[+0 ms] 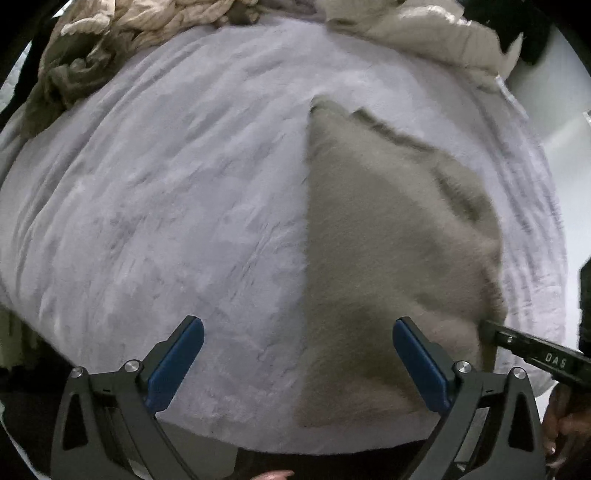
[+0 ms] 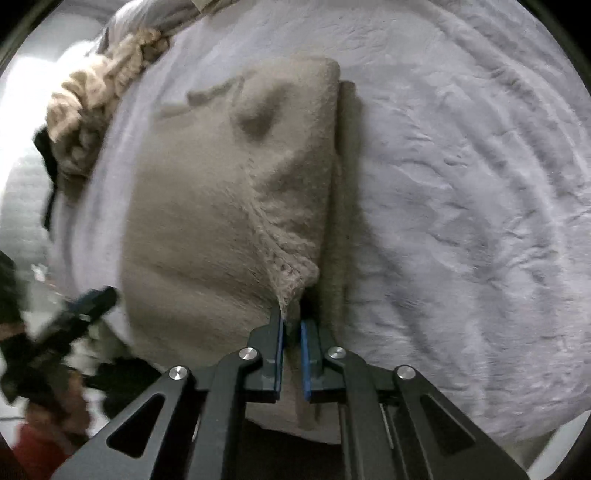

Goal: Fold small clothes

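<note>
On the blanket [image 1: 147,206], the cloth [image 2: 207,206] is pinched by the closed right gripper [image 2: 291,325]; the left gripper [image 1: 297,354], wide open and empty, should pin the near edge ahead.

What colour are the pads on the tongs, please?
Blue pads, clearest in the left wrist view.

Count, both views:
- Grippers: 2. The left gripper [image 1: 297,336] has 2 blue pads, wide apart; the right gripper [image 2: 291,325] has 2 blue pads, nearly closed on cloth.
- Taupe cloth [image 1: 376,236]: 1, on the bed.
- Beige crumpled heap [image 1: 92,55]: 1, far corner.
- Cream bedding [image 1: 424,33]: 1 bundle.
- Lavender blanket [image 1: 166,203]: 1.
</note>
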Tool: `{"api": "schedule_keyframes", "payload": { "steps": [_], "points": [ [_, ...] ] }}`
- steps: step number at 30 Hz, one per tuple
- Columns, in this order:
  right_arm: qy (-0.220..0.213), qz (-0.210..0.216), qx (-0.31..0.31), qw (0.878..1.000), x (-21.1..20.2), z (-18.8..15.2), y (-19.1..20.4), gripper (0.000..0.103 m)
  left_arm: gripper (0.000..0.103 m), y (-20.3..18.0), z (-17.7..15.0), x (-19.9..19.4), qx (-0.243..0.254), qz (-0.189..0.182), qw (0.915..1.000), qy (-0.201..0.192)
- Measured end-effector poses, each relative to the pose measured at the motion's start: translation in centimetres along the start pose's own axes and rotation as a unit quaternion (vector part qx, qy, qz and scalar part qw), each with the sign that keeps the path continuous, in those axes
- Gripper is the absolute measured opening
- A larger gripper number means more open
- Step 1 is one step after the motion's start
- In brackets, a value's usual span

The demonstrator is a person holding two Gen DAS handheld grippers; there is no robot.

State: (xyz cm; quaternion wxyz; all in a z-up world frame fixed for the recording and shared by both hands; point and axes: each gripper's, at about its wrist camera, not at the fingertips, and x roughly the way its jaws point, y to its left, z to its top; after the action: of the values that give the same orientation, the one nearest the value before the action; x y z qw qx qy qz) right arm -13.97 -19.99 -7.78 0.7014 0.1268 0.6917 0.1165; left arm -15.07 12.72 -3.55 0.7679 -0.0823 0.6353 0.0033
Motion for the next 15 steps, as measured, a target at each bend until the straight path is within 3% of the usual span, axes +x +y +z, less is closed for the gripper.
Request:
{"api": "schedule_keyframes", "payload": {
  "steps": [4,15],
  "points": [
    [0.008,-0.001,0.016,1.000,1.1,-1.5,-1.2,0.008,0.102,-0.6,-1.4,0.6,0.010,-0.004,0.9998,0.018],
    [-0.003,0.000,0.061,0.998,-1.5,-2.9,-2.3,0.008,0.102,-2.5,-2.8,-0.6,0.071,0.005,0.9970,0.029]
  ]
}}
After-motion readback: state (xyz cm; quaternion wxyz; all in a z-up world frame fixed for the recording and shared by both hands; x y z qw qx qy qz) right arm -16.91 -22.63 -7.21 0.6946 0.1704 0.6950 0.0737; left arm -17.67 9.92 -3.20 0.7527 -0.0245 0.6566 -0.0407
